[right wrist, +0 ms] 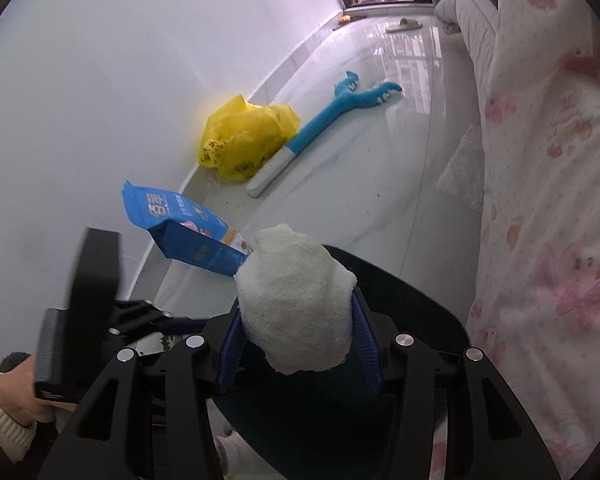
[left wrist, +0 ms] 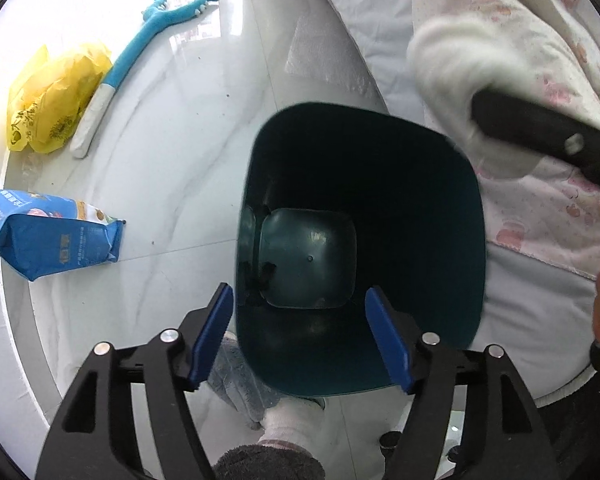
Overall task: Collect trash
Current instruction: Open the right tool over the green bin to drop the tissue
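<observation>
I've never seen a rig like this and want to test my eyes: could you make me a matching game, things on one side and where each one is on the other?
Things:
1. white cloth wad
2. yellow plastic bag
3. blue snack bag
4. dark teal trash bin

Places:
A. below the open left gripper
B. on the floor between the yellow bag and the bin
C. clamped in the right gripper
D. against the wall, beside the blue long-handled toy

Pairs: 1-C, 2-D, 3-B, 4-A

Right gripper [right wrist: 298,346] jaws clamp white wad [right wrist: 296,304] above bin [right wrist: 412,300].
</observation>
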{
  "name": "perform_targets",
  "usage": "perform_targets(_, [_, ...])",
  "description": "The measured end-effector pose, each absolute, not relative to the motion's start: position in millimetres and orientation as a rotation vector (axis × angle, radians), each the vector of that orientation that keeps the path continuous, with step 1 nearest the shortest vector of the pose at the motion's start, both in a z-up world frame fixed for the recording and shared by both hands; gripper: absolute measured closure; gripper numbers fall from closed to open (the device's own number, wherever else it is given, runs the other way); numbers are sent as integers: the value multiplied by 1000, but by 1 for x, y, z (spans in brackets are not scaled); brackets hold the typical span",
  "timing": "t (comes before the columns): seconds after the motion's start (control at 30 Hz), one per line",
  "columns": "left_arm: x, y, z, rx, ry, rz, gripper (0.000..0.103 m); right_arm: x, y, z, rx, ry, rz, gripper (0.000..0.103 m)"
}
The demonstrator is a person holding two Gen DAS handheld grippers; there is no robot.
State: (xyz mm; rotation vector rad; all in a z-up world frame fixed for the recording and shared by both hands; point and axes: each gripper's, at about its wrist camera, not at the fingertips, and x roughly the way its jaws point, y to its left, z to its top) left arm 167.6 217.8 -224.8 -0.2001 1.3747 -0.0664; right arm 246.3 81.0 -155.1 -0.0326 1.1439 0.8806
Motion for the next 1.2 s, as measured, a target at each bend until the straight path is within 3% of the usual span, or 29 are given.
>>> perform_targets(0.83, [156, 206, -64, -102, 706, -23, 15, 236, 91, -229, -202, 1342, 715, 51])
perform_targets(1.0, [155, 194, -42, -82, 608, -13, 14, 227, 94, -238, -256, 1361, 712, 41])
perform_targets(1.07, [156, 190, -36, -82, 585, -18, 14, 225, 92, -236, -258, 1360, 716, 31])
perform_targets(1.2, [153, 179, -20, -70, 534, -24, 11, 223, 84, -224, -239, 1336, 736, 25])
